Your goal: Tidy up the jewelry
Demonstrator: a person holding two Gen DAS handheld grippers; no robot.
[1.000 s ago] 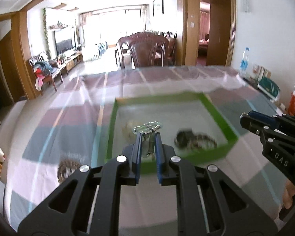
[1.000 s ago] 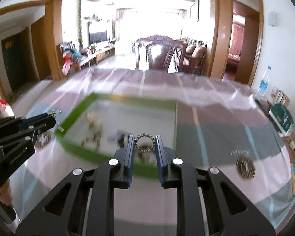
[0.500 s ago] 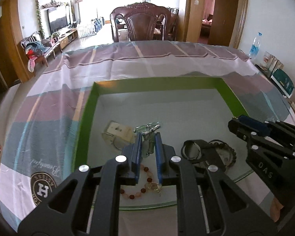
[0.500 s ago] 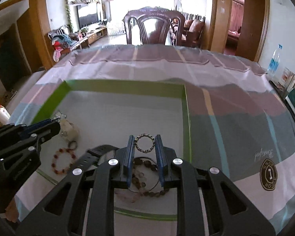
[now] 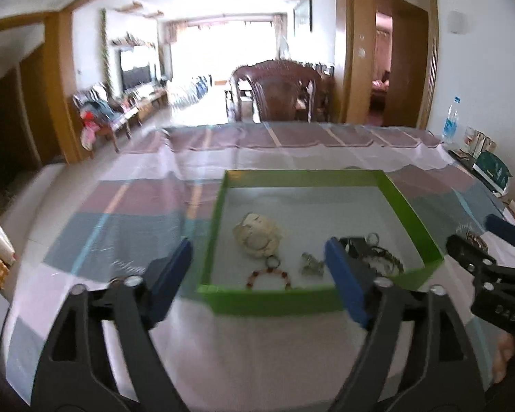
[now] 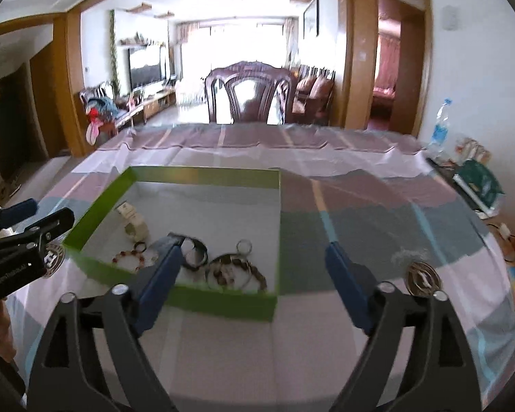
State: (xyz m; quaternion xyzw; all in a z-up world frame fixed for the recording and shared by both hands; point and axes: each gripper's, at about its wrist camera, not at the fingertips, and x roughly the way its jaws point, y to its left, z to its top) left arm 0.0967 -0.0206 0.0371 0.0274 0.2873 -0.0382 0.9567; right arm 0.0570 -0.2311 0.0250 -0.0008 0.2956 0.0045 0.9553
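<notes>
A green-rimmed tray (image 5: 305, 175) with a white floor lies on the table; it also shows in the right wrist view (image 6: 202, 172). In it lie a cream pouch (image 5: 257, 236), a red bead bracelet (image 5: 269, 278), a small silver piece (image 5: 311, 263), a dark watch (image 5: 357, 244) and brown bead bracelets (image 6: 235, 273). My left gripper (image 5: 257, 267) is open and empty, just before the tray's near rim. My right gripper (image 6: 252, 264) is open and empty, over the tray's near right corner.
The table has a striped cloth under clear plastic, with round logos (image 6: 422, 273). A dark wooden chair (image 6: 249, 96) stands at the far edge. A water bottle (image 6: 439, 127), a green book (image 6: 479, 180) and small items sit at the right edge.
Both grippers have opened and let go of the jewelry they held, which now lies in the tray. Both have pulled back towards the tray's near rim.
</notes>
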